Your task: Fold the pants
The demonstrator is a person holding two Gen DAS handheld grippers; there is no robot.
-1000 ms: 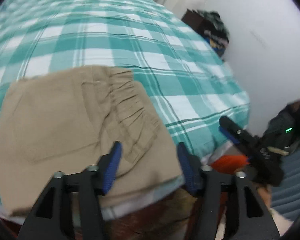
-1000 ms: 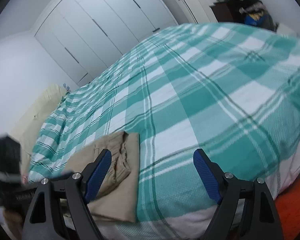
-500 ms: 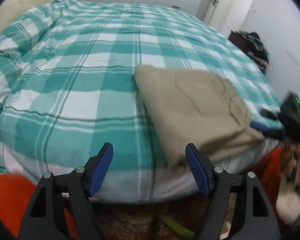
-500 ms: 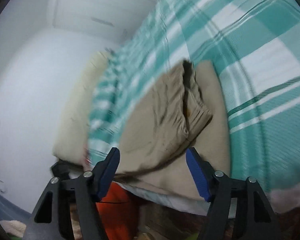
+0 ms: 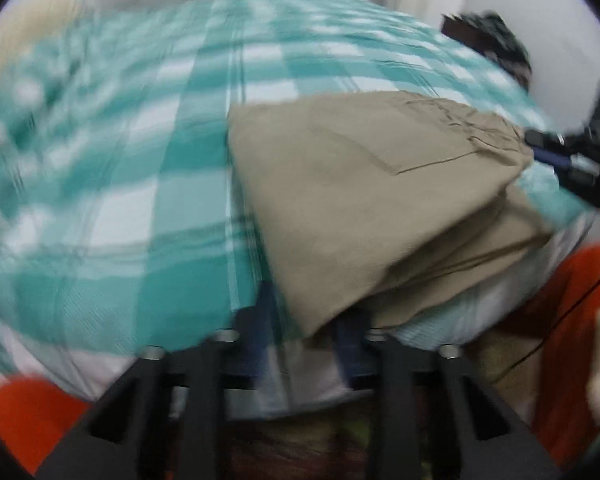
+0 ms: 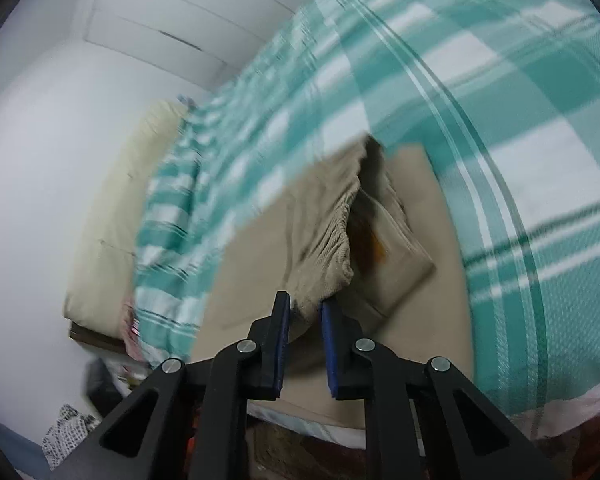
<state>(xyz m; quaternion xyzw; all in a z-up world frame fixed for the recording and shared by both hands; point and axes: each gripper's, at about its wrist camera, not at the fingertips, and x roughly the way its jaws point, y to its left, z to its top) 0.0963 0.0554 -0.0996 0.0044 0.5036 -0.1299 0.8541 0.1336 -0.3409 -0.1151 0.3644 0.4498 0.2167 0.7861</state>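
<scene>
Tan pants (image 5: 364, 184) lie folded in layers at the near edge of a bed with a teal and white checked cover (image 5: 132, 168). In the blurred left wrist view my left gripper (image 5: 304, 332) is closed to a narrow gap around the near folded corner of the pants. In the right wrist view my right gripper (image 6: 304, 320) is shut on the elastic waistband corner of the pants (image 6: 324, 240). The right gripper also shows at the far right of the left wrist view (image 5: 568, 156), at the waistband.
A cream pillow (image 6: 120, 216) lies at the head of the bed. White wardrobe doors (image 6: 188, 20) stand behind. A dark pile of things (image 5: 492, 44) sits by the far wall. An orange surface (image 5: 572, 320) shows below the bed edge.
Both grippers have moved in to the pants and closed from wide open: the left onto the near folded corner, the right onto the waistband.
</scene>
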